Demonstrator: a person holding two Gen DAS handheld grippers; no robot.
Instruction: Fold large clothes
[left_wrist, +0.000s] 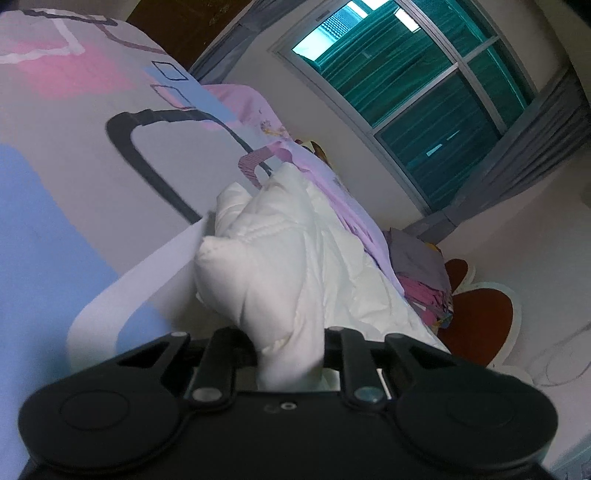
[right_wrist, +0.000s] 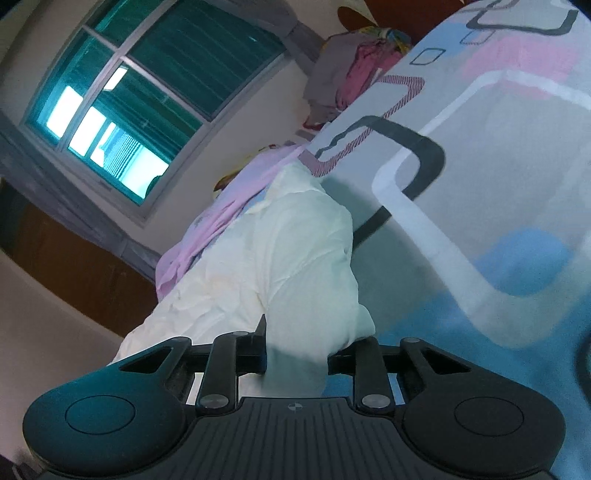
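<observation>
A large white garment (left_wrist: 295, 258) lies bunched on the patterned bed sheet (left_wrist: 74, 177). My left gripper (left_wrist: 290, 354) is shut on a thick fold of the white garment, which rises up between its jaws. In the right wrist view the same white garment (right_wrist: 295, 251) stretches away from me over the bed sheet (right_wrist: 498, 184). My right gripper (right_wrist: 297, 354) is shut on another fold of it. The fingertips of both grippers are hidden by the cloth.
A pink and lilac cloth (left_wrist: 325, 173) lies beside the white garment; it also shows in the right wrist view (right_wrist: 221, 218). A pile of grey and magenta clothes (left_wrist: 421, 273) sits at the bed's far end. A barred window (left_wrist: 424, 85) and white wall are behind.
</observation>
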